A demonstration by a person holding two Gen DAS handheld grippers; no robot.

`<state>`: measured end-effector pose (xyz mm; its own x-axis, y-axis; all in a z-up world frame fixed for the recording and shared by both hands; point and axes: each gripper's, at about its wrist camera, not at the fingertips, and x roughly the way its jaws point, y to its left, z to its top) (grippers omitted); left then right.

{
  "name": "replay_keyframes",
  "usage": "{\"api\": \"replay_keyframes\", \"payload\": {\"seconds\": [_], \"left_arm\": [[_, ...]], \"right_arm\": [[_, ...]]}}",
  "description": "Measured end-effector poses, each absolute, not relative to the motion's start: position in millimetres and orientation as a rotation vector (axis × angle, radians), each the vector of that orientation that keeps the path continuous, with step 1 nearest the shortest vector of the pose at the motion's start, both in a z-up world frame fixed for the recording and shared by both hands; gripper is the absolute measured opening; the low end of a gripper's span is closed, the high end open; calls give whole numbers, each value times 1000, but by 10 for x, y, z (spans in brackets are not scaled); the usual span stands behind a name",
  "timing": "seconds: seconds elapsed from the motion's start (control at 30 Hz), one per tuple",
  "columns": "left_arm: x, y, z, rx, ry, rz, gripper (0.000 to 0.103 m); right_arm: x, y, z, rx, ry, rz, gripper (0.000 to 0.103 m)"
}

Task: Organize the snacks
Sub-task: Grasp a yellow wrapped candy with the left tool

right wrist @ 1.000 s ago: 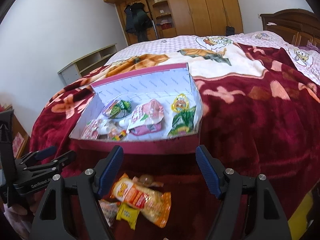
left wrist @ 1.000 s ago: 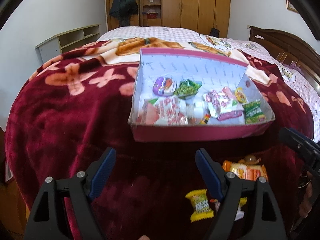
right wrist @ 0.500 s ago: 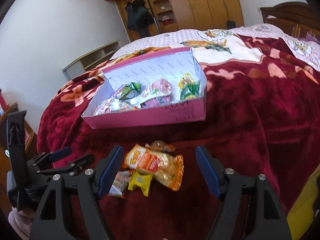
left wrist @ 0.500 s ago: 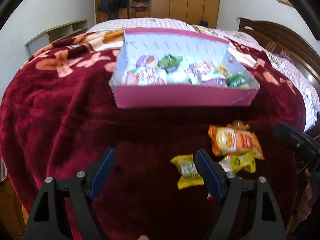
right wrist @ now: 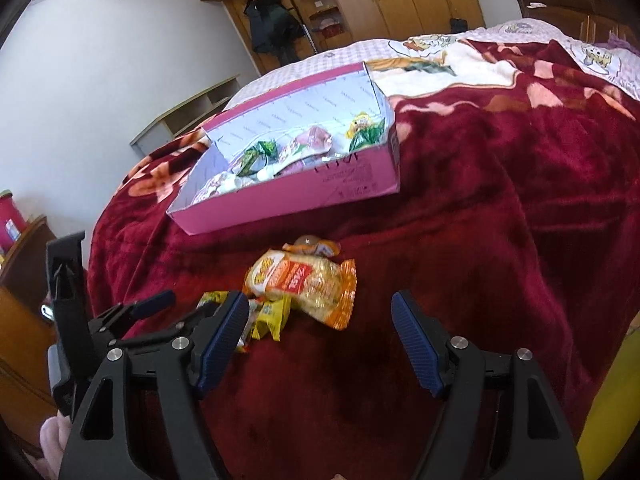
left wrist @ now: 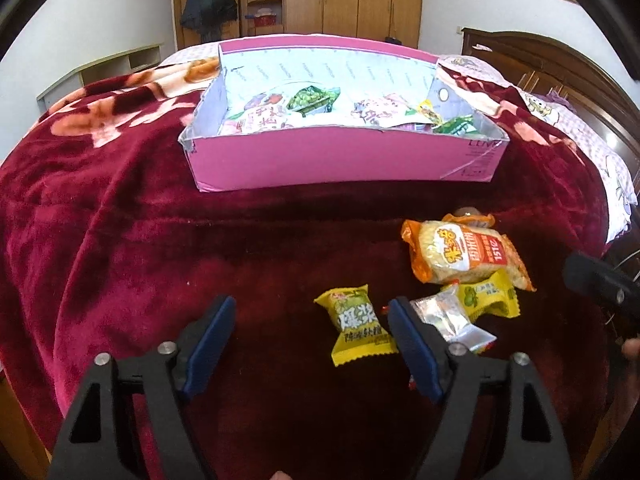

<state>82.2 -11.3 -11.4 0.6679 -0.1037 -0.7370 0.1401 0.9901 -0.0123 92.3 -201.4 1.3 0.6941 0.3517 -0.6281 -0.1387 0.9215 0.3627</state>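
A pink box (left wrist: 344, 160) is observed on the dark red blanket (left wrist: 120, 240), already partly filled with snack packets. A small group of loose snacks is found on the blanket in front of the box and apart from it: an orange noodle packet (left wrist: 464, 254), a yellow packet (left wrist: 356, 324), a second yellow packet (left wrist: 490, 296), a silver packet (left wrist: 452, 316) and a small round item (left wrist: 468, 213) partly hidden behind the noodle packet. The left gripper (left wrist: 310, 344) is seen with its jaws spread wide and nothing held; the yellow packet lies just inside its right finger. The right gripper (right wrist: 320, 340) is likewise spread and empty, positioned short of the noodle packet (right wrist: 304, 284). The remaining transfer is judged incomplete. Several risks are noted. The packets overlap, so two could be pinched together, or a neighbour dragged along, if a closing is made at the overlap. The film wrappers are judged slippery and crushable; a grip on a crimped edge may let a packet slide out above the blanket. The soft pile may be caught between the fingers if the approach is too low. The two grippers stand close together, so contact between them is possible.
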Motion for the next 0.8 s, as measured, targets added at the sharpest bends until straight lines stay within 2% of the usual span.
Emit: {"api": "replay_keyframes", "payload": {"seconds": [0.17,0.23,0.4,0.53,0.67,0.77,0.8], "left_arm": [[876,-121,-203,47,847,-131,70],[871,-137,-211,52,832,-130,67],[869,-148,-227,32,805,-132,66],[912,-95,-248,-24,818,-135,65],[903,-74,-244,-8,806,-122,50],[889,-22,-234,-15,810,-102,31],[889,11,-227,-26,814,-98,29]], "right_arm": [[899,-1981,-38,285,765,282,62],[890,-1962,-64,282,769,283,54],[852,-1879,-156,279,789,304,50],[852,-1810,-190,268,805,315,43],[894,-1764,-221,267,813,323,35],[943,-1732,-259,274,820,322,33],[968,-1723,-268,284,818,320,33]]}}
